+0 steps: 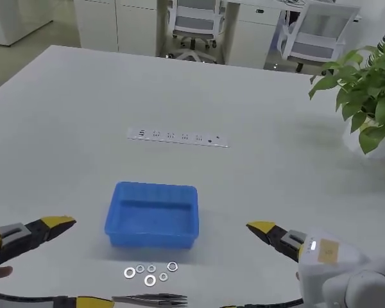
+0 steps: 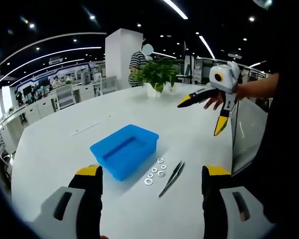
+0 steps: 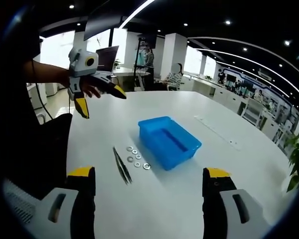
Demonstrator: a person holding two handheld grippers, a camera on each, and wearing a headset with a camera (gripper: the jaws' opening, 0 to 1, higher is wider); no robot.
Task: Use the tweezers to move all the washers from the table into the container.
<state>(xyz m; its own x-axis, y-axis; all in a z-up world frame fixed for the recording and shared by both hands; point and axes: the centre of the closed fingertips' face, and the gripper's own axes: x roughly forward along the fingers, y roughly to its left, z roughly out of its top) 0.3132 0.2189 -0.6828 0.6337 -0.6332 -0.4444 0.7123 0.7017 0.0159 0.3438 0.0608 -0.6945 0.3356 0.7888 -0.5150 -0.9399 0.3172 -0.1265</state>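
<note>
Left gripper jaws spread | washers silver, perhaps six, clustered

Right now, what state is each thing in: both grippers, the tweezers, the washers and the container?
Left gripper: jaws open, holding nothing.
Right gripper: jaws open, holding nothing.
Tweezers: lying flat on the table, not gripped.
Washers: six, loose on the table between the tweezers and the container.
Container: upright, empty.
</note>
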